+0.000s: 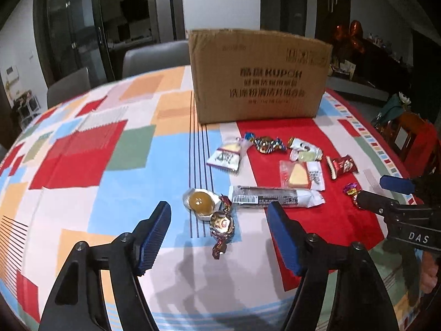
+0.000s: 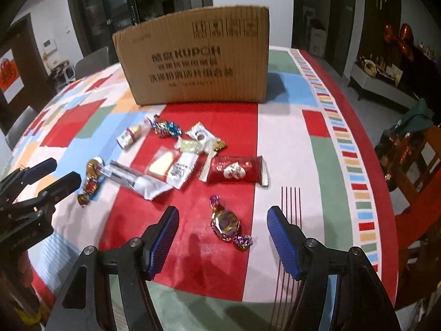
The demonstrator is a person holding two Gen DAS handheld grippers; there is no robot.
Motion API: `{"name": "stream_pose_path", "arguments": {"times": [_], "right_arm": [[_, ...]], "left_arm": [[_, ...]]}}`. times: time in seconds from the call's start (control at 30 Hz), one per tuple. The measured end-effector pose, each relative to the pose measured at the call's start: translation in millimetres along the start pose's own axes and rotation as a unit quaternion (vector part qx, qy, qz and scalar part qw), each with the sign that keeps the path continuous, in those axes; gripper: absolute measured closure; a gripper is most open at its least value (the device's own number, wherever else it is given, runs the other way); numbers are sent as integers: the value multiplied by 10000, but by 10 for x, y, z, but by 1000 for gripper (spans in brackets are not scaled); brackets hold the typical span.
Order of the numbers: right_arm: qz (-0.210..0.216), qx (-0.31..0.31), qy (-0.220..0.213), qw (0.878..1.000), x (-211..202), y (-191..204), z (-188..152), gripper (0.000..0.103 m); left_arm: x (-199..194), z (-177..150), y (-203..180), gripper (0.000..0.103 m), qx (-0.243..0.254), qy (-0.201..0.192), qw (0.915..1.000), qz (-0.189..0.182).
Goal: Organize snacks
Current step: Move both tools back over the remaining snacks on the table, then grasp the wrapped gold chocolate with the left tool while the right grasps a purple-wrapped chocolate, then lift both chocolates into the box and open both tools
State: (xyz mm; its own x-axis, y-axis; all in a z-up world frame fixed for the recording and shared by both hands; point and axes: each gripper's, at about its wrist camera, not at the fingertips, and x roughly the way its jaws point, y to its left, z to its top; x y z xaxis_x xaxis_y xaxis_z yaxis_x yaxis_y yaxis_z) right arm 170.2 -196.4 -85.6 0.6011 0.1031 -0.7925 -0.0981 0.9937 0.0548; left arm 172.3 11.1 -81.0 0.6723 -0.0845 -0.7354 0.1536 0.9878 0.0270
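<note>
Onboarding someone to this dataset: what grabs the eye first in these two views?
The brown cardboard box standing at the far side of the bright patchwork tablecloth, with a scatter of wrapped snacks in front of it. Nearest the open left gripper lies a gold foil candy beside a yellow jelly cup; a purple foil candy lies in front of the open right gripper.
</note>
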Motion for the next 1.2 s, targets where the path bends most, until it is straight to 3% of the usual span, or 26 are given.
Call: {"name": "stream_pose_path", "arguments": {"times": [0.47,0.57,0.67,1.2], "right_arm": [[-135,-49,264,9995,203,-9,-63,57],[-174,-113,251,9995,207,11,-64,66],[-169,-175,247,9994,213,26,-57,74],[128,-165,-38,9998,-13,109,34,79]], "left_arm": [[308,-36,29,54,-185,314,9993,-60],[348,-42,39,63,-220,385,9989,-116],[374,-58,41,79,-219,453,9986,-154],[-39,44,39,80,-208,31,9994,-262]]}}
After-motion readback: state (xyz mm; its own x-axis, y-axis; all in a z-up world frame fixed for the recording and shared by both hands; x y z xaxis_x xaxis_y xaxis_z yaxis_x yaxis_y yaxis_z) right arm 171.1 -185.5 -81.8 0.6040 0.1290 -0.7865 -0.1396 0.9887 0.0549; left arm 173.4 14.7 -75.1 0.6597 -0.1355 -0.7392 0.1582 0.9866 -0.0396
